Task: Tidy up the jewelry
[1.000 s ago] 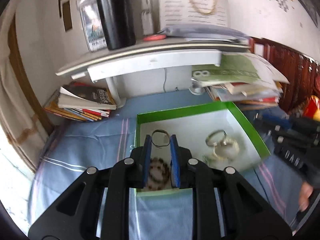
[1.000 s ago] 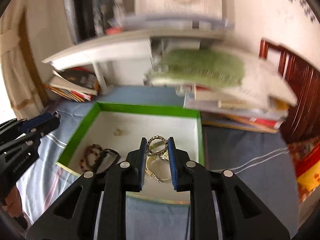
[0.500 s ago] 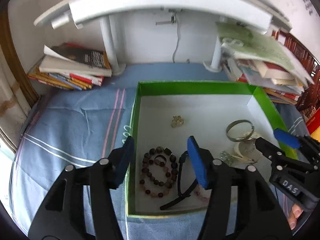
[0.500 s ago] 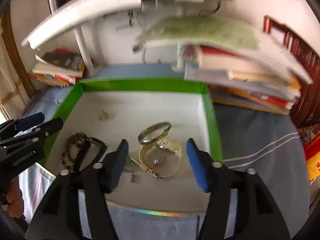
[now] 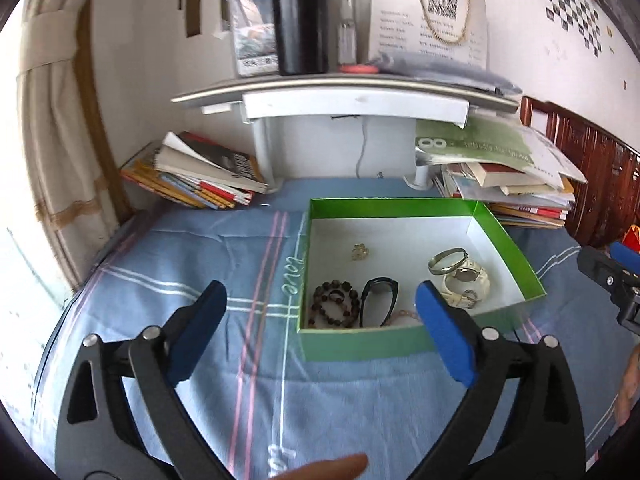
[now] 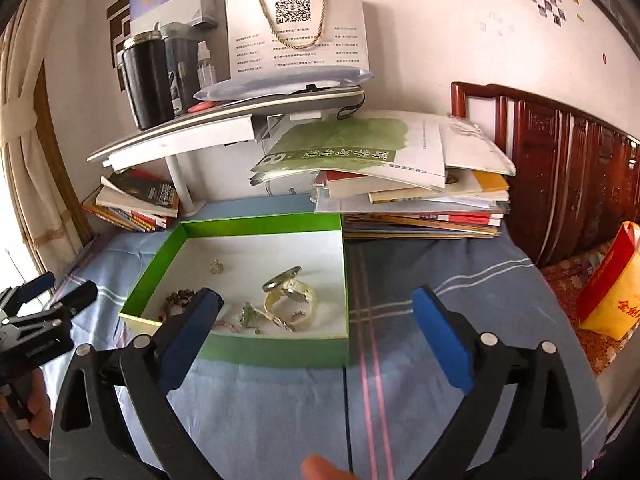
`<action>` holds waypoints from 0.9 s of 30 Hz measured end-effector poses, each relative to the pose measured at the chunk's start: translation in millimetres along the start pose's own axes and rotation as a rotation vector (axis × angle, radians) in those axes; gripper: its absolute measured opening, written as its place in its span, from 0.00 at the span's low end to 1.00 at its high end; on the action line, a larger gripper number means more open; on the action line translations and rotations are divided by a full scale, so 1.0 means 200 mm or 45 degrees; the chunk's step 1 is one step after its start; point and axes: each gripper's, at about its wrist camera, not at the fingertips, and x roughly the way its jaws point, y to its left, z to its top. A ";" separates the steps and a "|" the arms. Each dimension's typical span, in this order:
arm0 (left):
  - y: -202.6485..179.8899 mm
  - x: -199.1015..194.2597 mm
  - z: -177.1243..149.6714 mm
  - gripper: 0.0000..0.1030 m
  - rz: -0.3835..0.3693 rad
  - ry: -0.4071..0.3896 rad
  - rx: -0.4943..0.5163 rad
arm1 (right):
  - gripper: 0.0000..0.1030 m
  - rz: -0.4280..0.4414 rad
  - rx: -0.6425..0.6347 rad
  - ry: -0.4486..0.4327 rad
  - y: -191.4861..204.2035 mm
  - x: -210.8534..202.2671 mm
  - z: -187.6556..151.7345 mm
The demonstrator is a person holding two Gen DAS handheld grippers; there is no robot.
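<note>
A green box [image 5: 508,248] with a white inside sits on the blue striped cloth [image 5: 180,264]. In it lie a brown bead bracelet [image 5: 335,307], a black band [image 5: 378,300], a silver bangle [image 5: 447,260] leaning on a white watch [image 5: 468,280], and small gold earrings [image 5: 360,251]. My left gripper [image 5: 320,294] hovers before the box's near left corner, its jaws opening wide and gripping nothing. My right gripper [image 6: 316,298] hovers before the near right corner of the box [image 6: 256,226], its jaws also opening with nothing in their grip. The watch [image 6: 296,300] and bangle [image 6: 282,278] lie beyond it.
Book stacks flank the box at the left [image 5: 196,180] and right [image 6: 420,200]. A white shelf riser [image 5: 340,92] behind carries a black flask [image 5: 302,20] and a paper bag. A wooden headboard [image 6: 560,160] and a red-yellow bag [image 6: 612,292] stand at the right.
Both grippers have drawn back from over the box's contents to its near side. Their jaws have gone from nearly shut to wide apart.
</note>
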 end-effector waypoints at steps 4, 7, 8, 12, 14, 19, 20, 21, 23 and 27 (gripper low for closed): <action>0.00 -0.09 -0.04 0.94 0.010 -0.018 -0.005 | 0.94 -0.006 -0.078 -0.009 0.08 -0.06 -0.05; -0.02 -0.14 -0.06 0.96 -0.002 -0.023 0.008 | 0.95 -0.012 -0.130 -0.030 0.16 -0.09 -0.07; -0.03 -0.15 -0.07 0.96 -0.003 -0.025 0.015 | 0.95 -0.010 -0.141 -0.030 0.17 -0.10 -0.08; -0.04 -0.20 -0.10 0.96 -0.011 -0.033 0.030 | 0.96 0.001 -0.164 -0.023 0.20 -0.11 -0.10; -0.05 -0.23 -0.11 0.96 -0.011 -0.038 0.034 | 0.96 -0.005 -0.173 -0.024 0.21 -0.12 -0.11; -0.06 -0.26 -0.12 0.96 -0.012 -0.048 0.045 | 0.96 -0.024 -0.173 -0.026 0.22 -0.14 -0.12; -0.06 -0.26 -0.12 0.96 -0.013 -0.049 0.046 | 0.96 -0.027 -0.169 -0.026 0.22 -0.14 -0.13; -0.06 -0.27 -0.12 0.96 -0.012 -0.050 0.048 | 0.96 -0.030 -0.166 -0.026 0.22 -0.15 -0.13; -0.06 -0.27 -0.12 0.96 -0.012 -0.049 0.049 | 0.97 -0.033 -0.162 -0.025 0.21 -0.15 -0.13; -0.06 -0.27 -0.12 0.96 -0.012 -0.044 0.050 | 0.97 -0.031 -0.162 -0.026 0.21 -0.15 -0.13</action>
